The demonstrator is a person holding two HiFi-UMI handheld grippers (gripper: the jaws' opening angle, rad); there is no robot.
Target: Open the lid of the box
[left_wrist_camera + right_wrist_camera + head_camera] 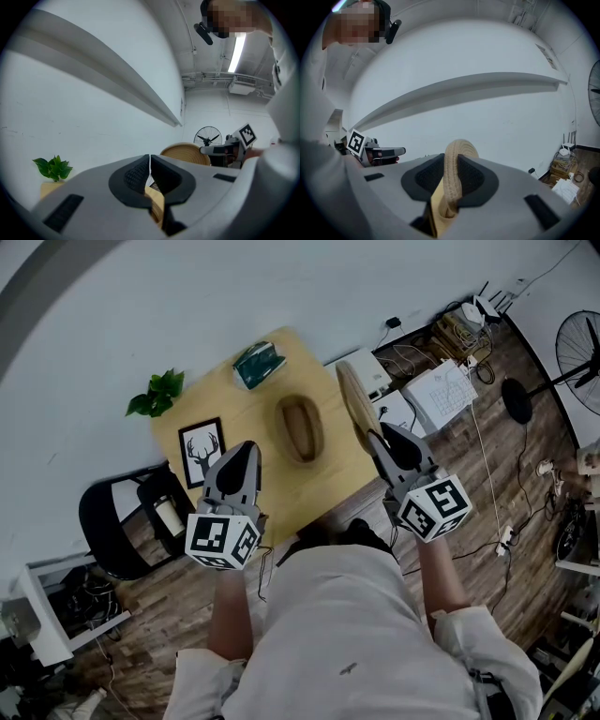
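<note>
A person stands over a small wooden table (246,413), holding a two-jaw gripper in each hand. An oval woven box (281,432) sits open in the middle of the table. Its lid (354,401) is off and held up just to the right of the box, tilted on its edge near the table's right side. The right gripper (377,439) grasps the lid. Its jaws are clamped on the thick woven rim, which rises between the dark pads (427,177).

The left gripper (246,451) hovers near the left side of the box without touching it. Its jaws are pressed together with nothing between them.

Toward the back of the table lies a green packet (258,365). A leafy plant (157,395) sits at the far left corner. A framed deer picture (202,451) rests just beside the left gripper. A black chair (117,521) stands to the left of the table, and a standing fan (581,348) is on the wooden floor well to the right.
</note>
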